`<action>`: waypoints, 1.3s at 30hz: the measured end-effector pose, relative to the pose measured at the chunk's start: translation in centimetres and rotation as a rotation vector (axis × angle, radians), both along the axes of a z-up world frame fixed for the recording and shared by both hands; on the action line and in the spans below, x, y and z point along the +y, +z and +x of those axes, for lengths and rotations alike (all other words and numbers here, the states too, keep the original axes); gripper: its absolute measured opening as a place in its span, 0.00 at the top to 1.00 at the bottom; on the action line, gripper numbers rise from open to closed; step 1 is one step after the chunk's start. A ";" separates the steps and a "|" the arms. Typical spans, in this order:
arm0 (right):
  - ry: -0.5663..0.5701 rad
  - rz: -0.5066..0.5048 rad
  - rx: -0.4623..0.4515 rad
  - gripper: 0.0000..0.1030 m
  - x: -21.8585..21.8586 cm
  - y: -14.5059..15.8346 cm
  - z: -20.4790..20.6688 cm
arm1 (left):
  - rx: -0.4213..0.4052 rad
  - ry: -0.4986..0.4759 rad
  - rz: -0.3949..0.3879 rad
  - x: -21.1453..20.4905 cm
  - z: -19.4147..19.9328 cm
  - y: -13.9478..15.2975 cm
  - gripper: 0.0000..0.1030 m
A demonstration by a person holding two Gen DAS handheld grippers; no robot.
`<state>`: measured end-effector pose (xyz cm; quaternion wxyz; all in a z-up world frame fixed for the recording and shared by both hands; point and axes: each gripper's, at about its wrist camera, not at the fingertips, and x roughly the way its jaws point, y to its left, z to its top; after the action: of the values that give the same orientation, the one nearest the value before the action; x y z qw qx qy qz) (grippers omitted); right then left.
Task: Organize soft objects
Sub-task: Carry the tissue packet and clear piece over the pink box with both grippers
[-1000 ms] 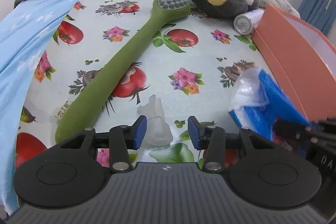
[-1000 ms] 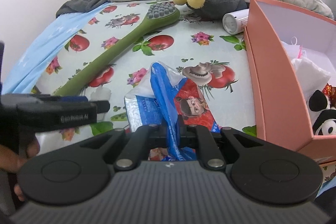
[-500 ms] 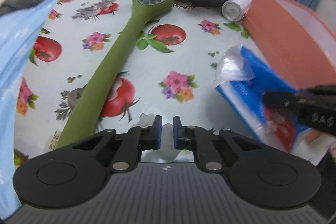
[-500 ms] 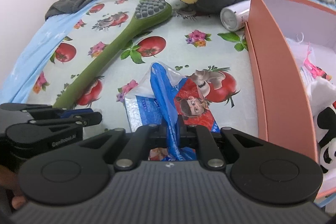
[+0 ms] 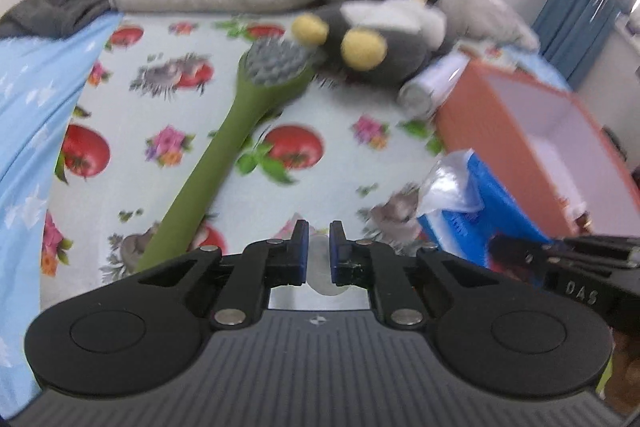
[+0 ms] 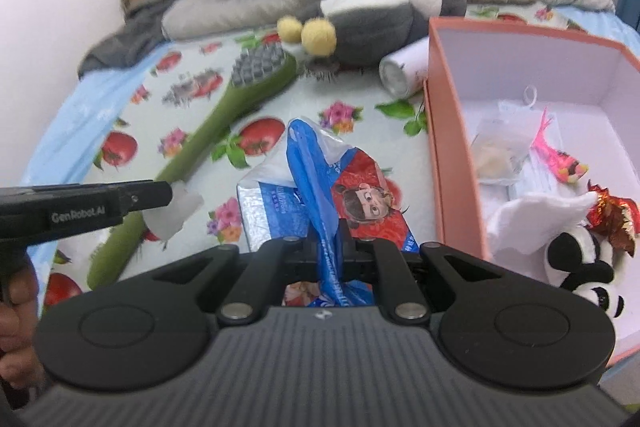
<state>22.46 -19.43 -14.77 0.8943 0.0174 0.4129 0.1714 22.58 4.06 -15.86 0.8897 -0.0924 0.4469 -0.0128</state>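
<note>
Right wrist: green brush (image 6: 224, 131) beside tissue pack (image 6: 320, 203); plush (image 6: 384, 19) behind.

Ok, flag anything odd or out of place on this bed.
A white can lies tipped on its side against the pink box, a hard thing among soft ones. The tissue pack's blue wrapper is bunched up where the right tongs pinch it.

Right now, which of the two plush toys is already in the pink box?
The black-and-white panda, in the box's near corner. The grey one with yellow feet lies outside, on the bed beyond the box.
</note>
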 end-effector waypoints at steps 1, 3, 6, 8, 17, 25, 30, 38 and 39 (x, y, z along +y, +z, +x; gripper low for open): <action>-0.005 0.007 -0.021 0.90 -0.4 0.4 -0.4 | -0.025 0.002 -0.004 -0.3 -0.4 0.3 0.88; -0.011 0.021 -0.048 0.90 -1.2 1.6 -1.6 | -0.085 -0.006 -0.038 -0.9 -1.6 1.4 0.88; 0.006 0.025 -0.076 0.90 -1.9 3.2 -3.1 | -0.130 -0.010 -0.039 -1.9 -3.4 3.2 0.88; 0.000 0.036 -0.087 0.90 -2.3 4.2 -3.8 | -0.140 -0.012 -0.053 -2.4 -4.5 4.3 0.88; -0.020 0.099 -0.168 0.90 -3.3 8.7 -7.7 | -0.183 -0.049 -0.099 -4.5 -8.5 8.1 0.87; -0.056 0.078 -0.249 0.90 -4.1 12.3 -11.4 | -0.242 -0.095 -0.100 -5.9 -11.8 11.5 0.87; -0.094 0.076 -0.240 0.90 -5.1 12.4 -13.6 | -0.261 -0.104 -0.110 -6.0 -13.7 13.0 0.87; -0.174 0.071 -0.218 0.91 -7.9 11.5 -16.0 | -0.266 -0.158 -0.127 -7.7 -16.3 13.8 0.87; -0.185 0.070 -0.215 0.91 -8.6 11.5 -16.0 | -0.260 -0.165 -0.130 -8.1 -16.3 13.7 0.87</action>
<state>6.44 -28.00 -3.27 0.9442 0.0684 0.3050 0.1033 6.24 -4.07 -2.12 0.9282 -0.1105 0.3321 -0.1266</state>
